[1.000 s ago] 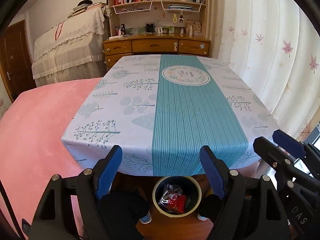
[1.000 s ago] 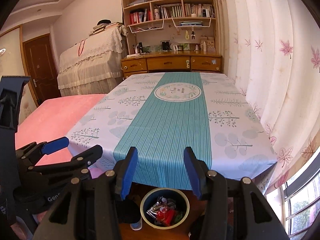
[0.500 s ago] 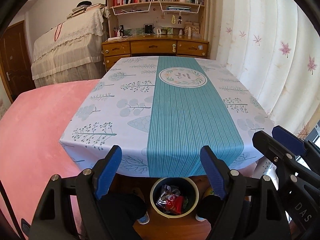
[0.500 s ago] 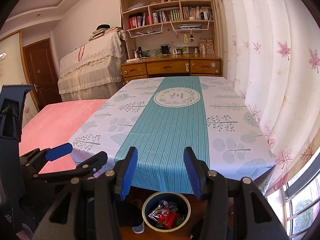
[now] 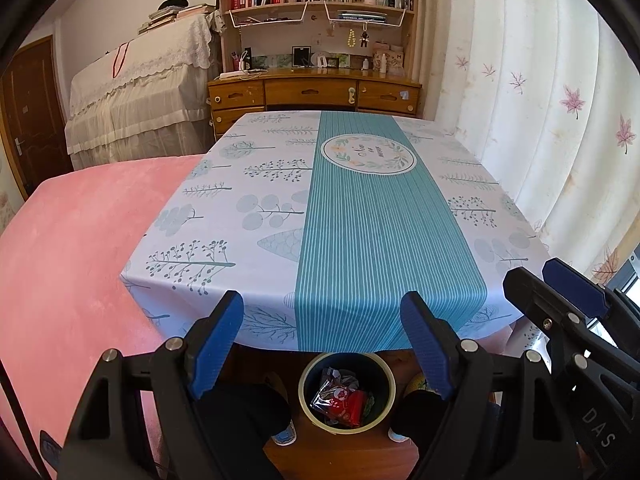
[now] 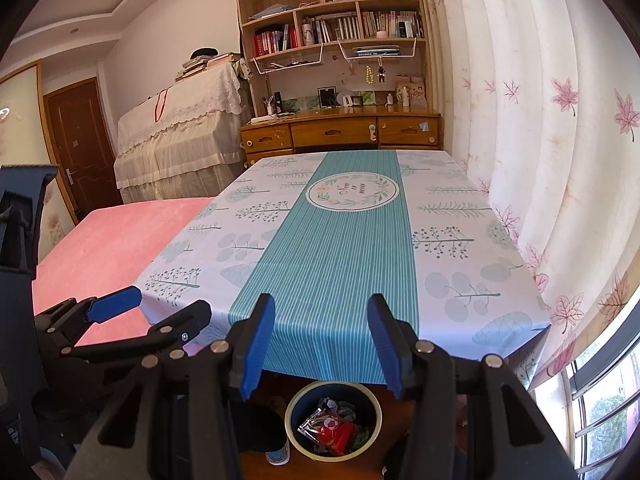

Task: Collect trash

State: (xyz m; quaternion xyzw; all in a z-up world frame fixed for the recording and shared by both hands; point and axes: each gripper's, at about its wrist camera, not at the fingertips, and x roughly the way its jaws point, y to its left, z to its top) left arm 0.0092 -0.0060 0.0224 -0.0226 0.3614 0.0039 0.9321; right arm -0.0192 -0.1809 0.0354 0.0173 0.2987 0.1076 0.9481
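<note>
A round bin [image 5: 347, 431] [image 6: 332, 455] stands on the wooden floor under the near edge of the table. It holds crumpled wrappers, with a red one [image 5: 346, 402] [image 6: 334, 434] on top. The table [image 5: 360, 220] [image 6: 332, 248] wears a white and teal cloth, and its top is bare. My left gripper [image 5: 322, 308] is open above the bin, nothing between its blue pads. My right gripper [image 6: 320, 308] is open too and holds nothing. The two hover side by side: the right one [image 5: 540, 278] shows at the left wrist view's right edge, the left one [image 6: 160, 312] at the right wrist view's left.
A pink bed [image 5: 72, 260] lies left of the table. Curtains [image 5: 540, 120] hang along the right, with a window [image 6: 600, 400] low down. A wooden desk [image 5: 316, 94] with bookshelves stands at the back. A person's dark trouser legs and slippers [image 5: 282, 436] flank the bin.
</note>
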